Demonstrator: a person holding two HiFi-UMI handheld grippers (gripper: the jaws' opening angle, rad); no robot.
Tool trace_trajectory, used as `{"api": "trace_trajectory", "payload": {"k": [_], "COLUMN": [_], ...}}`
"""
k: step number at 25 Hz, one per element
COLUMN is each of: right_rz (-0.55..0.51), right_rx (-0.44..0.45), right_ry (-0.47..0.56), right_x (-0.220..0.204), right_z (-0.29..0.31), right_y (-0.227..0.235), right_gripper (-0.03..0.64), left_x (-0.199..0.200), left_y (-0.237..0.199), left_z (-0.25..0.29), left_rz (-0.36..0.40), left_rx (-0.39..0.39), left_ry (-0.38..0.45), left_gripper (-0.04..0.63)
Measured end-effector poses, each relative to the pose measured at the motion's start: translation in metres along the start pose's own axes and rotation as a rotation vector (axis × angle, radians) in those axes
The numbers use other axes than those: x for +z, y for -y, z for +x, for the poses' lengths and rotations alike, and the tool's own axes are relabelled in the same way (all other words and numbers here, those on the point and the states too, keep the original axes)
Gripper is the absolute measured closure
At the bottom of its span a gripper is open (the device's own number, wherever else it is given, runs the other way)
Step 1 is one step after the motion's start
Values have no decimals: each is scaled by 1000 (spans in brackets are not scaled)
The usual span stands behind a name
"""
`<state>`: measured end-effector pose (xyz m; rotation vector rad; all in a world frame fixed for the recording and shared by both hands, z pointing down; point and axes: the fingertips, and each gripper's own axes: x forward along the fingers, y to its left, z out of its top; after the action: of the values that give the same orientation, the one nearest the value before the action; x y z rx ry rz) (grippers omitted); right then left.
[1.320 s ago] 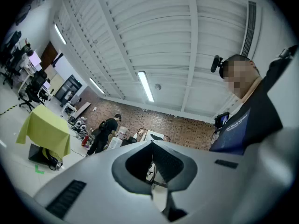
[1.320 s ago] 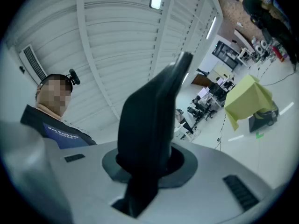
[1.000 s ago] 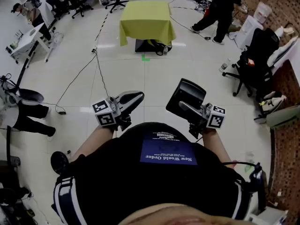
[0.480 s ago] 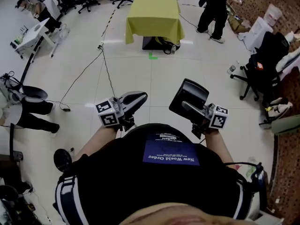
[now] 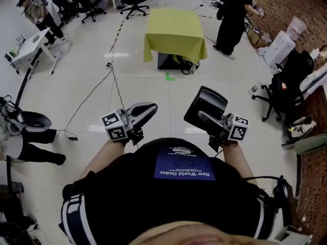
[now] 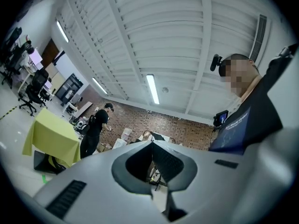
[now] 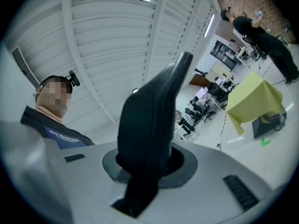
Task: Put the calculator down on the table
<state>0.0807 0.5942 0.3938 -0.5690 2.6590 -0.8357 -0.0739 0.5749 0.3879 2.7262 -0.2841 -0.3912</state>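
Observation:
A dark, flat calculator [image 5: 205, 106] stands on edge between the jaws of my right gripper [image 5: 204, 117], which is shut on its lower end. In the right gripper view the calculator [image 7: 149, 115] rises tall and tilted out of the right gripper [image 7: 145, 164]. My left gripper [image 5: 147, 108] is held level beside it, shut with nothing in it; its tips meet in the left gripper view [image 6: 152, 143]. The table with a yellow-green cloth [image 5: 173, 27] stands well ahead on the white floor, and also shows as the table [image 6: 49, 136] at the left and the table [image 7: 254, 99] at the right.
A person in black [image 5: 232, 14] stands at the table's right side. A dark box [image 5: 173, 61] sits under the table, with a green tape mark [image 5: 169, 76] in front. A cable [image 5: 110, 86] runs across the floor at the left. Office chairs [image 5: 288, 70] stand at the right.
The table and floor have slid down the head view and look nearer. Both grippers keep their pose, and the calculator stays in the right one.

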Motion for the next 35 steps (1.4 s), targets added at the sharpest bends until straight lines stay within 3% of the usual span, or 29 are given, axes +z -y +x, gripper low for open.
{"api": "trace_trajectory", "payload": {"k": [5, 10, 17, 26, 35], "right_rz": [12, 35, 52, 23, 74], "right_rx": [-14, -30, 18, 150, 136], "right_ry": [1, -17, -27, -126, -123], "right_x": [9, 23, 85, 178, 202], "right_z": [62, 81, 71, 50, 66], "right_y": [34, 73, 162, 255, 324], "right_gripper": [549, 549, 549, 549, 549], "left_x": [30, 28, 40, 68, 76], "left_y": [-62, -110, -177, -235, -299], "left_z": [-26, -21, 53, 161, 189], "left_rz": [-6, -51, -26, 29, 1], "left_rx": [-7, 1, 47, 148, 167], "left_ry": [4, 8, 16, 103, 76], "left_gripper": [589, 589, 589, 589, 589]}}
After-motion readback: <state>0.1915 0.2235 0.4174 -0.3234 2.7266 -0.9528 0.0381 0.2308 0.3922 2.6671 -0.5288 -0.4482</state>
